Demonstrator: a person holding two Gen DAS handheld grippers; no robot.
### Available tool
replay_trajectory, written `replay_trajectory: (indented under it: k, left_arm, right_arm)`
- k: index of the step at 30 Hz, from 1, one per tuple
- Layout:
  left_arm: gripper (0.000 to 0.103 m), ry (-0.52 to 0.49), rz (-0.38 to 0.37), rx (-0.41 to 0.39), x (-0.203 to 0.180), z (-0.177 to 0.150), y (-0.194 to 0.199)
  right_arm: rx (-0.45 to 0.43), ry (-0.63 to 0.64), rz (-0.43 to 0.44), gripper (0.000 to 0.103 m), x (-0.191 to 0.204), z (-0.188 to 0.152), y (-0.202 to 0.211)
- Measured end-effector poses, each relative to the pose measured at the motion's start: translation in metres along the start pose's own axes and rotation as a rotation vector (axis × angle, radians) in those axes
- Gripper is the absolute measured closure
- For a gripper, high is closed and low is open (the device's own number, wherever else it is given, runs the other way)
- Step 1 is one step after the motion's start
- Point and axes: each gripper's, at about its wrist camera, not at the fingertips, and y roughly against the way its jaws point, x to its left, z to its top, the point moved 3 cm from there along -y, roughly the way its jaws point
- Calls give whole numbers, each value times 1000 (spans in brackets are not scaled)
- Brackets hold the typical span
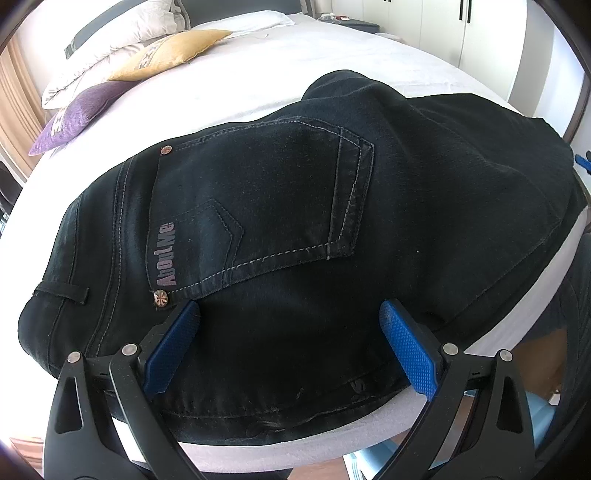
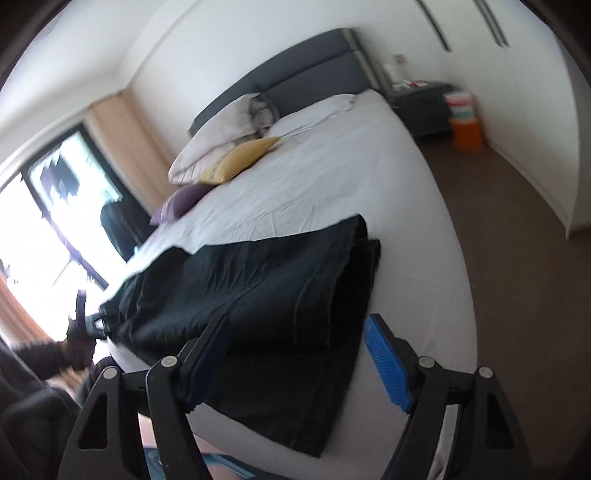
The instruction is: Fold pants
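Note:
Black jeans (image 1: 295,192) lie across the near edge of the white bed (image 1: 295,66), back pocket and an "AboutMe" label facing up. My left gripper (image 1: 290,310) is open, its blue pads (image 1: 173,347) spread wide over the seat just below that pocket, tips at the fabric. In the right wrist view the jeans (image 2: 258,280) are doubled over, with a fold at their far right end. My right gripper (image 2: 297,325) hovers open above the leg part, nothing pinched between its fingers. A hand in a dark sleeve holds the left gripper (image 2: 79,321) at the waist end.
Yellow (image 1: 173,55), purple (image 1: 77,114) and white pillows (image 1: 122,22) sit at the bed's head. A dark nightstand (image 2: 421,107) and an orange container (image 2: 467,134) stand past the bed. Brown floor (image 2: 517,258) runs along the right side, with a bright window (image 2: 37,221) on the left.

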Motion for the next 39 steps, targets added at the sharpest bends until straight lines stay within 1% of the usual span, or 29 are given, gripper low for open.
replay_trajectory:
  k: [4,5,6,7,9,10,12,13,16,18,22,23,24,25,28,29,31,32,33,35,36,37,38,39]
  left_arm:
    - [3,-3,2,13,-1,2,-1]
    - [3,-4,2,16,-1,3,-2]
    - [3,-4,4,19,-2,4,-2]
    - [3,-4,6,22,-2,5,-3]
    - [3,-4,8,27,-3,7,-4]
    - [3,-4,9,28,-4,7,-4]
    - [3,-4,11,28,-4,8,-5]
    - [3,-5,11,28,-5,8,-5]
    - [3,-5,9,24,-5,9,-6]
    - [3,-5,7,20,-5,8,-5]
    - [3,-7,0,13,-4,7,-4]
    - [3,-7,-3,10,-4,6,-4]
    - [3,-8,-6,8,-3,6,-4]
    - [3,-9,-7,6,-3,6,-4]
    - [3,-10,-9,3,-2,6,-4]
    - [3,-9,-9,1,-2,5,-4]
    - [3,-6,-10,-3,-1,4,-3]
    - [3,-5,-9,-5,-1,4,-3]
    - [3,-3,-9,-7,0,3,-2]
    - [3,-1,-9,-11,0,1,-1]
    - [3,-1,-9,-11,0,1,-1]
    - [3,-1,-9,-11,0,1,-1]
    - [3,-2,-9,-10,0,1,-1]
    - [3,-3,-9,-9,-1,1,-1]
  right_arm:
    - [68,71,-4,27,-8,1,-14]
    - [89,87,-2,34,-8,1,-23]
    - [114,105,4,39,-7,-1,-26]
    - [139,130,-4,47,-4,-3,-31]
    - [149,157,-32,66,1,-1,-31]
    - [149,151,-48,72,1,-1,-31]
    - [148,147,-61,77,5,-1,-31]
    - [162,148,-78,79,7,-2,-31]
    - [177,95,-92,80,10,1,-26]
    - [155,30,-72,80,12,11,-18]
    - [98,-55,-33,82,27,35,12]
    - [85,-70,-25,87,29,40,19]
    - [67,-94,-17,95,32,48,30]
    - [58,-114,-16,99,33,52,35]
    - [27,-234,-19,100,17,61,55]
    - [39,-244,-40,100,13,59,56]
    - [158,-227,-148,99,5,41,43]
    - [223,-205,-234,95,2,27,33]
    - [239,-210,-237,95,0,18,30]
    - [198,-245,-170,95,2,3,34]
    - [144,-279,-133,95,3,-4,40]
    - [115,-317,-110,94,2,-8,44]
    - [85,-385,-78,87,-2,-14,46]
    - [52,-500,-25,80,-7,-23,47]
